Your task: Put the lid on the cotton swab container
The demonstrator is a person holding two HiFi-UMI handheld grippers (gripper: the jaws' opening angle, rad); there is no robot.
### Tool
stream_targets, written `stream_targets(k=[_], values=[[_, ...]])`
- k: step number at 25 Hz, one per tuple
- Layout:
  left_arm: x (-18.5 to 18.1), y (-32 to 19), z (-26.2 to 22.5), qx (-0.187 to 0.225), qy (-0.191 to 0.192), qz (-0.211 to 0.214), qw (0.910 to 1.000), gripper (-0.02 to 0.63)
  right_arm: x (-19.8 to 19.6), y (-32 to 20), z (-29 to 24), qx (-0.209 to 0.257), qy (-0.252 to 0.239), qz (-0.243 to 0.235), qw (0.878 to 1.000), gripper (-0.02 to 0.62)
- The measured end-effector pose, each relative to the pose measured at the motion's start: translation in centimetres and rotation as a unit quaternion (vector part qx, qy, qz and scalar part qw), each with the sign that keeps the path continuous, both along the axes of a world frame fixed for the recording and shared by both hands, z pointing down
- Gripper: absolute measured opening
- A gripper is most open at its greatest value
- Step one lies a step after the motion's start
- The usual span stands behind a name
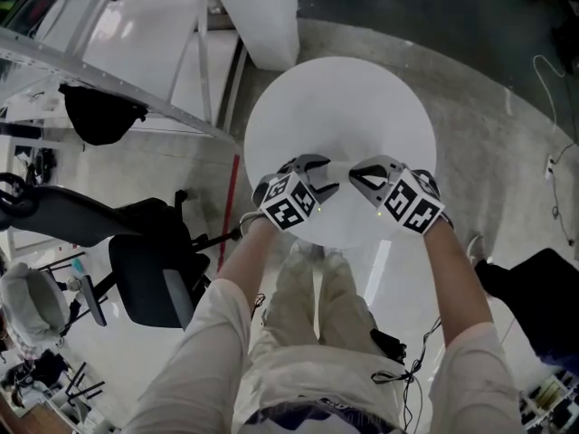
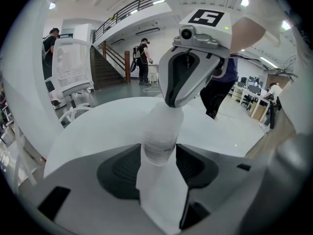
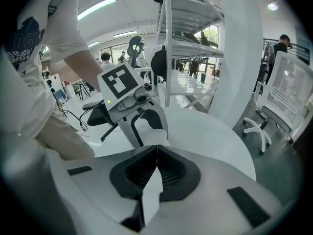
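A translucent white cotton swab container [image 1: 339, 171] lies level between my two grippers, above the near part of the round white table [image 1: 344, 98]. My left gripper [image 1: 324, 177] is shut on the container [image 2: 159, 141], its pads pressing on both sides. Facing it, my right gripper [image 1: 358, 178] is shut, and its tips [image 2: 172, 103] meet at the container's far end. In the right gripper view the closed jaws [image 3: 156, 148] nearly hide that end [image 3: 155, 137]. I cannot make out a separate lid, nor whether the right tips pinch it.
A black office chair [image 1: 149, 274] stands on the floor to the left. A metal shelf frame [image 1: 109, 80] and a white pillar [image 1: 258, 16] are beyond the table. The person's legs are under the near edge. People [image 2: 143, 60] stand far off by a staircase.
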State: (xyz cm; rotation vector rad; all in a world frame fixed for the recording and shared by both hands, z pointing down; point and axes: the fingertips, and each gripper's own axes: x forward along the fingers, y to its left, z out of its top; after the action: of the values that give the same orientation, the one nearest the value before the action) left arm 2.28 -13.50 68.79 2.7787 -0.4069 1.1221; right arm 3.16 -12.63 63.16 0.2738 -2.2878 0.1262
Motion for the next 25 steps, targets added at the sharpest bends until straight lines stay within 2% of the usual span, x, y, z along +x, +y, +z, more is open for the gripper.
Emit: stream_targets(k=[3,7,11,14,18,21,25], values=[[-0.6,-0.1,-0.2,-0.005,-0.002,0.000,1.0000,0.221,0.1,0.0,0.2,-0.005,0.004,-0.001,1.000,0.012],[-1.8,-0.1,-1.4,-0.007,0.000,-0.003,1.0000,0.221,-0.1,-0.4,-0.4,-0.019,-0.004,0.025,0.999,0.017],[-3.6,0.5,-3.6,-0.018,0.012,-0.021,0.9995,0.222,0.0,-1.0,-2.8,-0.010,-0.044,0.073,0.996,0.017],[-5.3,0.9,-6.4,-0.014,0.023,-0.039,0.9989,0.221,0.3,-1.7,-6.2,0.018,-0.080,0.115,0.990,0.017],[-7.0,0.8,-11.9,0.020,0.043,-0.069,0.9965,0.222,1.3,-2.4,-12.3,0.067,-0.128,0.168,0.975,0.015],[-7.7,0.7,-17.0,0.057,0.068,-0.089,0.9921,0.221,1.7,-2.1,-17.0,0.107,-0.154,0.190,0.964,0.014],[-7.6,-0.5,-24.7,0.130,0.105,-0.121,0.9785,0.221,2.2,-2.3,-23.1,0.177,-0.183,0.218,0.942,0.014]])
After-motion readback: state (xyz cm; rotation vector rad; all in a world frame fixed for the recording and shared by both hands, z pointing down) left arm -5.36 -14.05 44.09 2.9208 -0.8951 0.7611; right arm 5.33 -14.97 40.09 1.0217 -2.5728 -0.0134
